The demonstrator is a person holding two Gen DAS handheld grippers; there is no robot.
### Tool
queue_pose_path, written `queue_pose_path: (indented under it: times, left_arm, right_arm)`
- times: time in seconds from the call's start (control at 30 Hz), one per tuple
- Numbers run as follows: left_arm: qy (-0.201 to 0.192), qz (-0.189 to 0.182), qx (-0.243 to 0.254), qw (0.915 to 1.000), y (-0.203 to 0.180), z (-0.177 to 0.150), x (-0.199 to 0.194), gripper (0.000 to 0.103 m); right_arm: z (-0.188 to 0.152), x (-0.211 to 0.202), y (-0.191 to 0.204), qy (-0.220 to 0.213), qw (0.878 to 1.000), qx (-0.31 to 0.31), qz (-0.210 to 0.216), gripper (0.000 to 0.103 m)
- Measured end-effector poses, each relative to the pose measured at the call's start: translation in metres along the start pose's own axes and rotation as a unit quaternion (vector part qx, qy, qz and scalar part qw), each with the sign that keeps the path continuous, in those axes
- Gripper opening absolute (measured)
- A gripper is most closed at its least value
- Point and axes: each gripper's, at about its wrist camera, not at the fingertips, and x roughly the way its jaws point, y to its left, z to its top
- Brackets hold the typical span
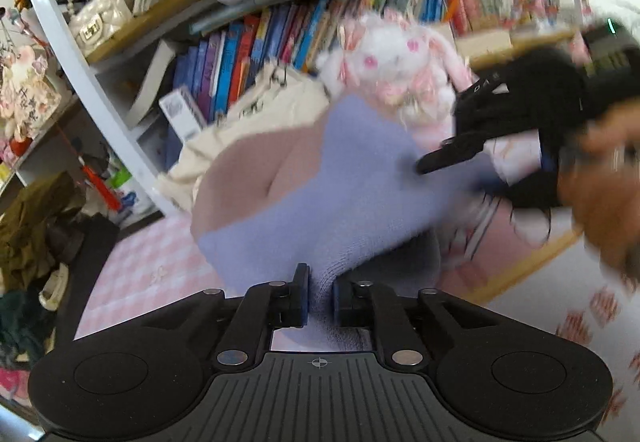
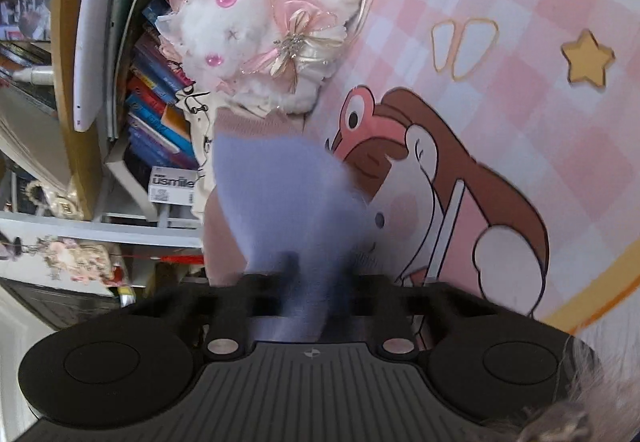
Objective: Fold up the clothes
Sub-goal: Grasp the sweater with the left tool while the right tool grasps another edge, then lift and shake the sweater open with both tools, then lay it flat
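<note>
Pinching one lilac sock [image 1: 340, 198] in both claws, left claw [image 1: 320, 296] and right claw [image 2: 316, 274].
Thin bites could slip if pulled apart.

Wooden bookshelf [image 1: 248, 14] crammed with books; pink checked mat [image 2: 520, 22] below; daylight.

Plush rabbit [image 1: 394, 62] behind sock [image 1: 340, 202]

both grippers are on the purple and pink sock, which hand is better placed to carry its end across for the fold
Right, probably. The right gripper pinches the sock at its free far end; the left gripper clamps the near end as an anchor.
</note>
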Motion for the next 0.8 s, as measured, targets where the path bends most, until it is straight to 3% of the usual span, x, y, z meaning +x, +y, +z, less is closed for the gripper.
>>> queue_pose_path:
  times: [0.07, 0.13, 0.27, 0.3, 0.33, 0.37, 0.5, 0.57, 0.63, 0.73, 0.8]
  left_arm:
    - [0.020, 0.000, -0.007, 0.9998, -0.002, -0.008, 0.004, 0.026]
    - [0.028, 0.016, -0.006, 0.9995, -0.007, -0.015, 0.007, 0.046]
    - [0.021, 0.036, -0.004, 0.9991, -0.014, -0.020, 0.016, 0.051]
    - [0.011, 0.029, -0.006, 0.9995, -0.014, -0.019, 0.014, 0.042]
    - [0.000, 0.017, -0.008, 0.9998, -0.013, -0.017, 0.011, 0.020]
    - [-0.011, 0.005, -0.010, 0.9999, -0.012, -0.014, 0.007, 0.012]
    - [-0.095, -0.073, 0.001, 0.9928, -0.004, 0.013, -0.042, 0.009]
    - [-0.165, -0.107, 0.011, 0.9805, 0.008, 0.032, -0.083, 0.009]
    - [-0.233, -0.136, 0.006, 0.9630, 0.029, 0.053, -0.124, 0.009]
    - [-0.339, -0.183, -0.048, 0.9218, 0.082, 0.080, -0.189, 0.009]
    - [-0.384, -0.212, -0.091, 0.8939, 0.115, 0.085, -0.219, 0.009]
  right_arm:
    - [-0.001, -0.007, 0.013, -0.008, 1.000, -0.027, 0.013, 0.012]
    - [-0.005, -0.020, 0.026, -0.015, 0.998, -0.044, 0.051, 0.012]
    - [-0.006, -0.049, 0.050, -0.023, 0.992, -0.059, 0.107, 0.011]
    - [-0.005, -0.057, 0.055, -0.027, 0.991, -0.065, 0.114, 0.011]
    - [-0.004, -0.064, 0.060, -0.032, 0.990, -0.070, 0.121, 0.011]
    - [-0.004, -0.072, 0.066, -0.036, 0.988, -0.076, 0.128, 0.011]
    - [0.010, -0.116, 0.102, -0.074, 0.977, -0.124, 0.159, 0.011]
    - [0.019, -0.142, 0.141, -0.101, 0.960, -0.194, 0.177, 0.010]
    - [0.025, -0.166, 0.191, -0.126, 0.932, -0.265, 0.213, 0.010]
    - [0.020, -0.198, 0.264, -0.155, 0.883, -0.342, 0.281, 0.010]
    - [0.016, -0.209, 0.300, -0.155, 0.858, -0.371, 0.321, 0.010]
